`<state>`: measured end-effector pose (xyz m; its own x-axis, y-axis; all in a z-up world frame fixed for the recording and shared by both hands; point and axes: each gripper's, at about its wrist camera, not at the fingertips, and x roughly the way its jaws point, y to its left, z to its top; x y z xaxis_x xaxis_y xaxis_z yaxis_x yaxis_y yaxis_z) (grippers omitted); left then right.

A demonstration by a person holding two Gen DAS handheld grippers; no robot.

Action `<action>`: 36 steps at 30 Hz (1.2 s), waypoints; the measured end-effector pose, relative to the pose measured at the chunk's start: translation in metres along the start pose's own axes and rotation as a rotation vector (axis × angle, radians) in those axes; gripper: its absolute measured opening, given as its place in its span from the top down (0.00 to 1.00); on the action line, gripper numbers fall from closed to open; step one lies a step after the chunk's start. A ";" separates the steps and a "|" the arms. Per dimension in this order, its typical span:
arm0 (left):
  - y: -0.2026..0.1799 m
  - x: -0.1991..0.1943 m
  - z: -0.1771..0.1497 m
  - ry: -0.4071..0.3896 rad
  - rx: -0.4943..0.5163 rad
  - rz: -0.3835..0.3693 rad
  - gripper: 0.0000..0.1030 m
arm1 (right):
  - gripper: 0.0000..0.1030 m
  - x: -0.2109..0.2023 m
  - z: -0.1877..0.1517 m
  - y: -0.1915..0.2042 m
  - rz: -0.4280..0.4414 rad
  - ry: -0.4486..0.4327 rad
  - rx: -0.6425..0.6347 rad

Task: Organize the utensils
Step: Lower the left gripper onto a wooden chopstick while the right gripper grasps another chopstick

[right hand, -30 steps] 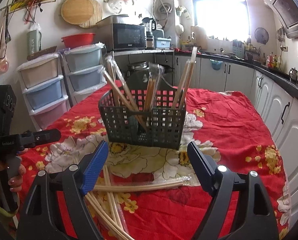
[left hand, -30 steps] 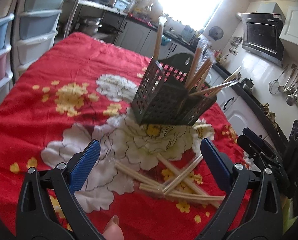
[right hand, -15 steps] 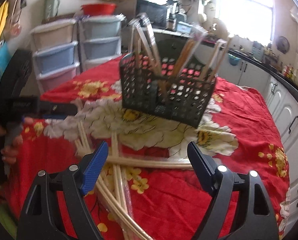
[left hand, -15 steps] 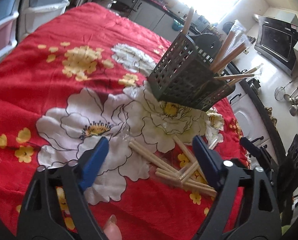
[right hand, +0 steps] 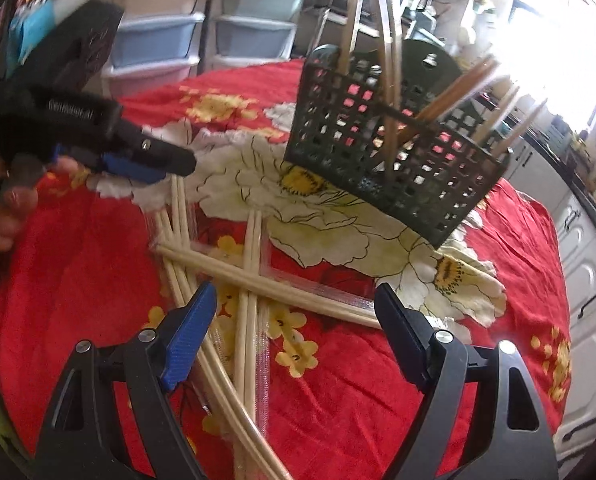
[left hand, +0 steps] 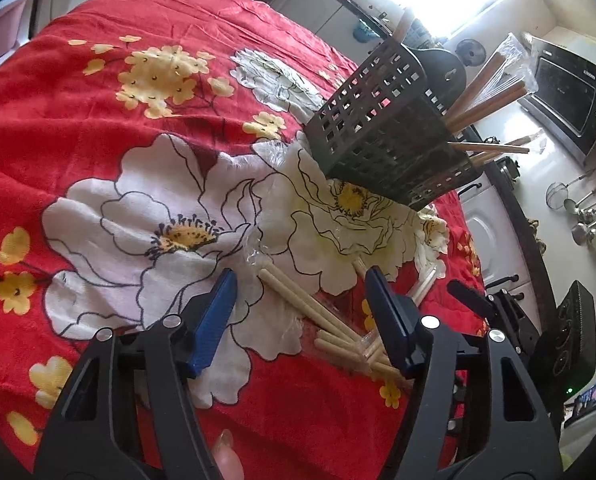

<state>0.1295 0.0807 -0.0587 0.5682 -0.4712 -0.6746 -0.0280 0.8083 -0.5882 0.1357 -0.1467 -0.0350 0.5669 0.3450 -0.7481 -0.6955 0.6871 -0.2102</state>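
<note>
The left gripper (left hand: 299, 304) is closing, jaws not yet touching the pale wooden chopsticks in clear wrappers (left hand: 309, 304) lying between and just beyond them on the red floral tablecloth (left hand: 98, 128). Farther ahead stands the dark perforated plastic basket (left hand: 381, 140), holding more chopsticks (tips lost in window glare). The right gripper (right hand: 296, 312) is spread wide over the crossed pile, pinching nothing; its near ends are cut off.
</note>
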 end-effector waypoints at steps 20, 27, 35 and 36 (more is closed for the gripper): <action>0.013 0.008 0.005 -0.001 -0.030 0.025 0.80 | 0.47 0.032 0.031 0.031 0.034 0.003 -0.247; 0.018 0.007 0.005 -0.004 -0.047 0.011 0.85 | 0.75 0.039 0.034 0.032 0.074 0.006 -0.215; 0.025 0.005 0.005 -0.010 -0.084 -0.027 0.90 | 0.84 0.013 0.039 0.016 0.028 -0.119 -0.143; 0.026 0.005 0.005 -0.012 -0.090 -0.034 0.92 | 0.84 0.009 0.039 0.012 0.019 -0.134 -0.126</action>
<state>0.1357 0.1013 -0.0748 0.5799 -0.4934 -0.6483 -0.0816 0.7565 -0.6488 0.1498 -0.1106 -0.0190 0.6009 0.4450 -0.6640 -0.7517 0.5971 -0.2801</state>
